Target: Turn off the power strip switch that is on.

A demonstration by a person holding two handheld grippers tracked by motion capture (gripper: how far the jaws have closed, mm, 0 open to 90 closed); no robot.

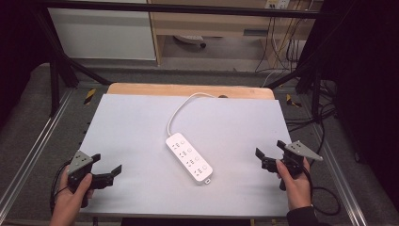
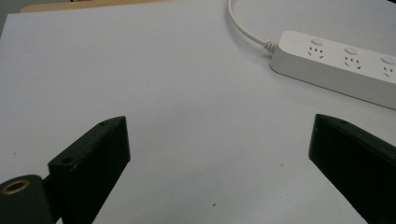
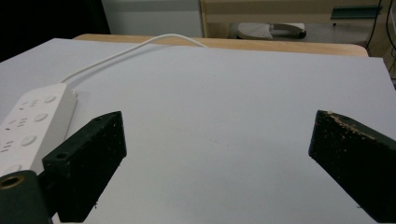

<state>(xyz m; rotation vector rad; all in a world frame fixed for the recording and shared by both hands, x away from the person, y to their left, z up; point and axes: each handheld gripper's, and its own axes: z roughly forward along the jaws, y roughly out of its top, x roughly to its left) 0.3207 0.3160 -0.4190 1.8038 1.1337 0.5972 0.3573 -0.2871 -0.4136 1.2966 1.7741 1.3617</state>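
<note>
We hold each hand-held gripper, left (image 1: 107,170) and right (image 1: 269,153), spread and empty, flanking the white power strip (image 1: 188,157) lying mid-surface (image 1: 131,127), probably ready to approach.

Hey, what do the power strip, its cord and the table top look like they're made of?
Power strip: likely hard white plastic, smooth with a slight sheen, moulded sockets and round buttons.
Cord: probably rubbery white sheathing, since it bends in a soft curve.
Table top: a matte pale grey sheet over a board whose wood-coloured far edge shows.
</note>
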